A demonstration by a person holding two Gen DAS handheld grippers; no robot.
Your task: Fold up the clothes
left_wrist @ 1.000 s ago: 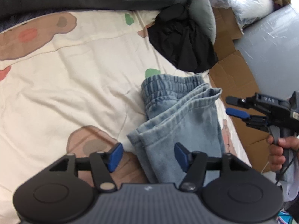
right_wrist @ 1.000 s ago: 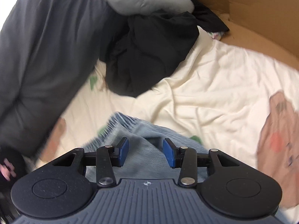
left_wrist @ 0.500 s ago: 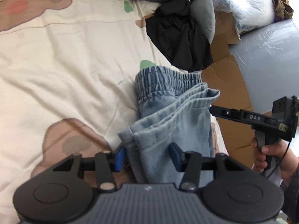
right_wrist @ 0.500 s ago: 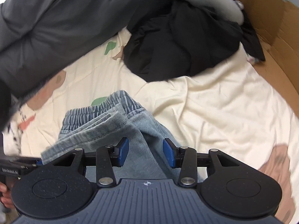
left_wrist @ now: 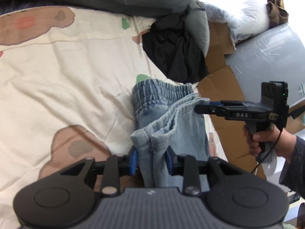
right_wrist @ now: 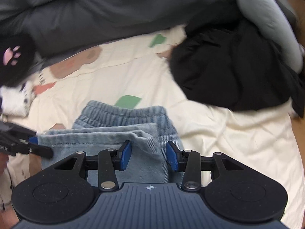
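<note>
the left gripper (left_wrist: 151, 159) has its jaws pinching a thick bunch of folded hem on the light blue denim shorts (left_wrist: 171, 118); the blue pads (left_wrist: 134, 158) are half buried in the cloth, and the fabric below them is hidden by the gripper body. the right gripper (right_wrist: 148, 155) has its jaws spread, one to each side of a folded corner of the shorts; the left pad (right_wrist: 124, 155) looks to be against the cloth and the right one stands apart from it, though whether either truly presses is hard to tell.

in the left wrist view the right gripper (left_wrist: 205, 107) comes in side-on, its tip at the far corner of the hem, so its opening cannot be read there. a hand (left_wrist: 266, 141) in a dark sleeve holds its handle, cut off by the frame edge.

the shorts lie folded on a bed, near its right edge, elastic waistband (right_wrist: 124, 112) away from the grippers, hems lifted slightly toward them. under them is a cream bedsheet (left_wrist: 57, 72) printed with brown and green shapes.

beyond the waistband lies a crumpled black garment (left_wrist: 175, 57), partly under a grey cushion (left_wrist: 198, 24). a dark grey duvet (right_wrist: 114, 11) fills the far side, blurred in the right wrist view. flattened cardboard (left_wrist: 219, 82) lies beside the bed. at that view's left edge a black item with a pink paw print (right_wrist: 12, 57) is smeared and cropped.
</note>
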